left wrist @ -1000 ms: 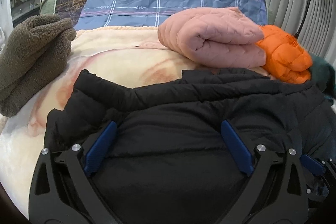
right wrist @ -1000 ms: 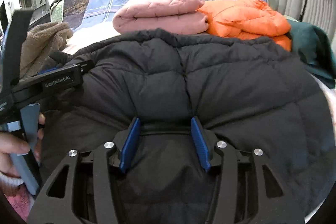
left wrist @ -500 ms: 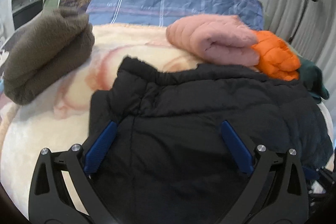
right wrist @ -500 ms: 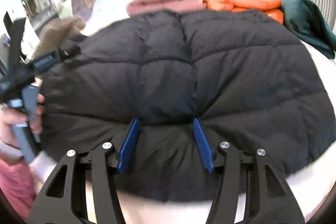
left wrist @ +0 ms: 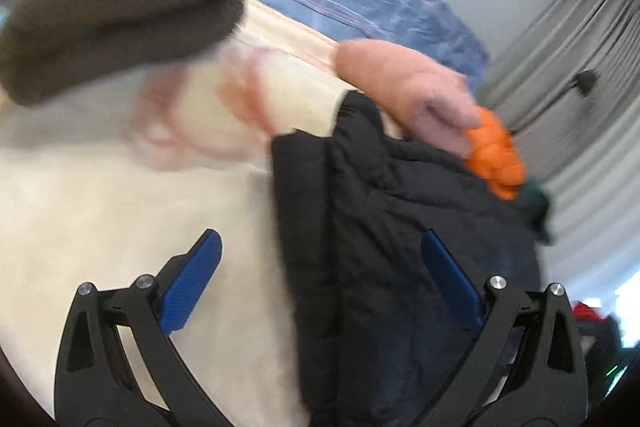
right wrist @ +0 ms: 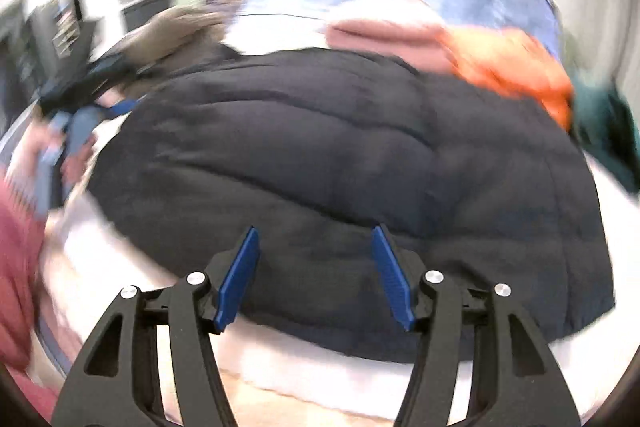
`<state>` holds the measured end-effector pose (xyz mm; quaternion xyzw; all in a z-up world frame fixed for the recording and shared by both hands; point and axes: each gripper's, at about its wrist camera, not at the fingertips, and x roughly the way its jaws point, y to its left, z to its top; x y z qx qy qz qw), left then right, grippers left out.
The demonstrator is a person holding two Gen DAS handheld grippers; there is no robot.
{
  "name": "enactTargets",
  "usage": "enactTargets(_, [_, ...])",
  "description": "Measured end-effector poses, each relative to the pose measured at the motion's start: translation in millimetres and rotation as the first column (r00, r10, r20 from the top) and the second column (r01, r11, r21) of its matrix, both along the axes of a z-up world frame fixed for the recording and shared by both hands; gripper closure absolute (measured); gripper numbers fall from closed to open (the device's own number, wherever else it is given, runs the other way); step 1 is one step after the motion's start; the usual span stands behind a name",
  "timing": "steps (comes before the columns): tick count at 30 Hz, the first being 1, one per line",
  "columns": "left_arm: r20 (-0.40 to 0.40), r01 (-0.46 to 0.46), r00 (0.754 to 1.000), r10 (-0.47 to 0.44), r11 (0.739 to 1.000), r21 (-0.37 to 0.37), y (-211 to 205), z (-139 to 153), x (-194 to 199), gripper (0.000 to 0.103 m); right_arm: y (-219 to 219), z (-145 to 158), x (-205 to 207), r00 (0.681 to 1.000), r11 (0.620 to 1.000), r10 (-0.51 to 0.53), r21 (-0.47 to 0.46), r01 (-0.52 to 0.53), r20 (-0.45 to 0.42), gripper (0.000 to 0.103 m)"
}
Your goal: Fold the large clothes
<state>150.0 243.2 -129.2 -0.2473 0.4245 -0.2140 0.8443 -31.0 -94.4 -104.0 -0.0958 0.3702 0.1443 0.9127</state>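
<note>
Black puffer jacket shows no legible label (blurred); left gripper gapes wide, right gripper has just been opening, pads off it.

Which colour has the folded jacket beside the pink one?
Orange; the left wrist view shows it best.

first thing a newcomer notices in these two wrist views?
The black puffer jacket, a folded mound filling the middle of the bed in the right wrist view. Behind it lie a rolled pink jacket and an orange one; a brown fleece sits at upper left of the left wrist view. Both pictures are blurred.
</note>
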Motion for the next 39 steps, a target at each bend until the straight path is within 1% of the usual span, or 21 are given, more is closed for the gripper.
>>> enactTargets(2, [-0.039, 0.059, 0.997, -0.060, 0.997, -0.040, -4, -7, 14, 0.002, 26, 1, -8, 0.995, 0.994, 0.095, -0.062, -0.093, 0.022, 0.040])
enactTargets(4, [-0.085, 0.107, 0.991, -0.108, 0.994, -0.020, -11, -14, 29, 0.002, 47, 2, -13, 0.986, 0.982, 0.166, -0.101, -0.161, 0.034, 0.038])
enactTargets(6, [-0.100, 0.143, 0.985, -0.143, 0.990, -0.002, -19, -18, 39, 0.002, 67, 3, -19, 0.972, 0.965, 0.231, -0.134, -0.224, 0.045, 0.037])
enactTargets(8, [-0.085, 0.158, 0.984, -0.159, 0.987, -0.011, -21, -19, 43, 0.002, 88, 1, -17, 0.958, 0.947, 0.283, -0.172, -0.271, 0.047, 0.036])
enactTargets(11, [-0.046, 0.142, 0.988, -0.144, 0.989, -0.049, -17, -29, 49, 0.002, 120, -8, -13, 0.939, 0.916, 0.343, -0.230, -0.328, 0.027, 0.035])
enactTargets(13, [0.032, 0.144, 0.989, -0.143, 0.989, -0.037, -18, -31, 39, 0.002, 142, -16, -7, 0.925, 0.894, 0.379, -0.265, -0.362, 0.016, 0.035])
enactTargets(15, [0.061, 0.147, 0.988, -0.145, 0.989, -0.027, -19, -29, 33, 0.002, 151, -25, -5, 0.916, 0.877, 0.400, -0.293, -0.381, 0.005, 0.035])
enactTargets(18, [0.073, 0.146, 0.987, -0.143, 0.989, -0.038, -17, -28, 31, 0.002, 171, -39, 0, 0.907, 0.852, 0.421, -0.337, -0.400, -0.013, 0.034])
enactTargets(19, [0.074, 0.145, 0.987, -0.142, 0.988, -0.045, -17, -28, 33, 0.003, 176, -43, 2, 0.909, 0.848, 0.417, -0.360, -0.389, -0.001, 0.028])
enactTargets(20, [0.076, 0.143, 0.987, -0.140, 0.988, -0.049, -17, -28, 34, 0.003, 180, -45, 4, 0.912, 0.847, 0.410, -0.372, -0.380, 0.003, 0.025])
enactTargets(21, [0.078, 0.139, 0.988, -0.135, 0.989, -0.050, -16, -28, 34, 0.003, 182, -46, 6, 0.915, 0.849, 0.404, -0.375, -0.373, 0.004, 0.024])
enactTargets(28, [0.089, 0.118, 0.989, -0.114, 0.993, -0.032, -15, -27, 30, 0.002, 175, -48, 14, 0.926, 0.879, 0.376, -0.311, -0.360, -0.008, 0.020])
enactTargets(31, [0.072, 0.114, 0.991, -0.113, 0.993, -0.010, -17, -28, 33, 0.002, 181, -50, 15, 0.930, 0.875, 0.367, -0.339, -0.345, 0.003, 0.020])
enactTargets(32, [0.066, 0.116, 0.991, -0.115, 0.993, -0.005, -18, -28, 35, 0.003, 183, -50, 15, 0.932, 0.876, 0.361, -0.347, -0.336, 0.010, 0.024])
enactTargets(33, [0.059, 0.119, 0.991, -0.119, 0.993, -0.002, -19, -28, 36, 0.003, 184, -49, 16, 0.935, 0.879, 0.355, -0.348, -0.327, 0.020, 0.029])
enactTargets(34, [0.057, 0.119, 0.991, -0.118, 0.993, -0.007, -18, -27, 37, 0.007, 184, -47, 17, 0.939, 0.886, 0.341, -0.347, -0.307, 0.040, 0.047])
enactTargets(35, [0.056, 0.116, 0.992, -0.115, 0.993, -0.017, -16, -26, 38, 0.022, 184, -45, 18, 0.943, 0.893, 0.327, -0.345, -0.289, 0.056, 0.069])
enactTargets(36, [0.055, 0.126, 0.991, -0.123, 0.991, -0.053, -13, -24, 40, 0.034, 180, -40, 20, 0.948, 0.907, 0.310, -0.321, -0.273, 0.069, 0.078])
enactTargets(37, [0.041, 0.140, 0.990, -0.137, 0.984, -0.113, -10, -24, 43, 0.054, 174, -35, 23, 0.952, 0.921, 0.299, -0.281, -0.269, 0.070, 0.086])
enactTargets(38, [0.031, 0.137, 0.991, -0.134, 0.981, -0.137, -8, -24, 44, 0.063, 165, -28, 25, 0.955, 0.937, 0.290, -0.222, -0.269, 0.068, 0.090])
enactTargets(39, [0.028, 0.135, 0.991, -0.132, 0.979, -0.151, -7, -21, 45, 0.067, 155, -20, 26, 0.957, 0.950, 0.281, -0.160, -0.266, 0.076, 0.091])
